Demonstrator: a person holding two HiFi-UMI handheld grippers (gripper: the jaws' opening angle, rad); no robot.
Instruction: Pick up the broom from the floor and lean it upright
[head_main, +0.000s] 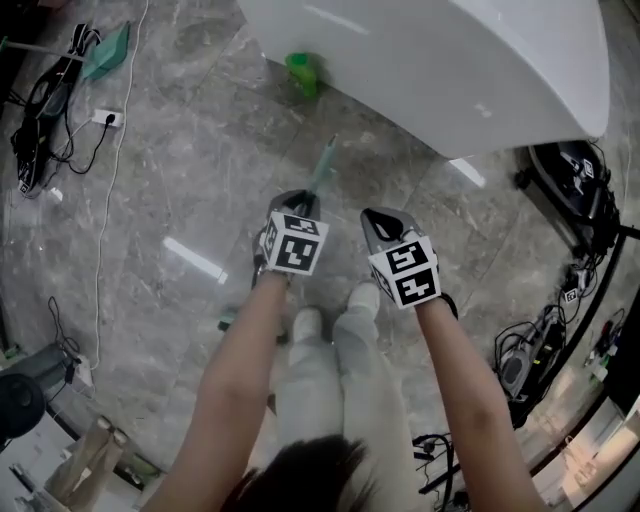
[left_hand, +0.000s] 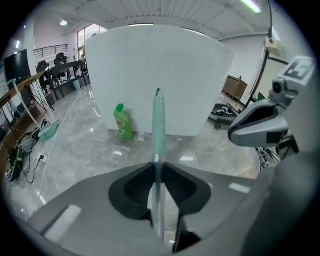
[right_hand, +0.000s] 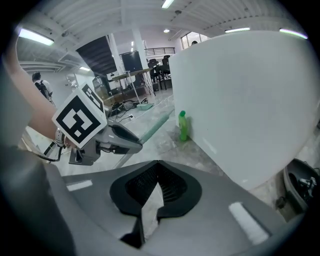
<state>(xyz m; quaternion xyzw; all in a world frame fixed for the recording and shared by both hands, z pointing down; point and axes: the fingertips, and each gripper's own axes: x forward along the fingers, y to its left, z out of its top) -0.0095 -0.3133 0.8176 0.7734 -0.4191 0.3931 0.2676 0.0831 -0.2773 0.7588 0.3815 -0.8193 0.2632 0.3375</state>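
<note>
Grey marble floor (head_main: 180, 180). Big white curved panel (head_main: 450, 60) at far side, standing on floor. Broom (left_hand: 158, 125): metal shaft pinched between pads of left tongs (left_hand: 158, 167), teal grip end pointing far, toward panel; lower end hidden behind person's arm in head view. Right tongs (right_hand: 156, 165) just right of left tongs, pads pressed together, nothing between them, not touching broom. Green bottle (left_hand: 123, 121) upright on floor at panel's foot, left of broom tip.
</note>
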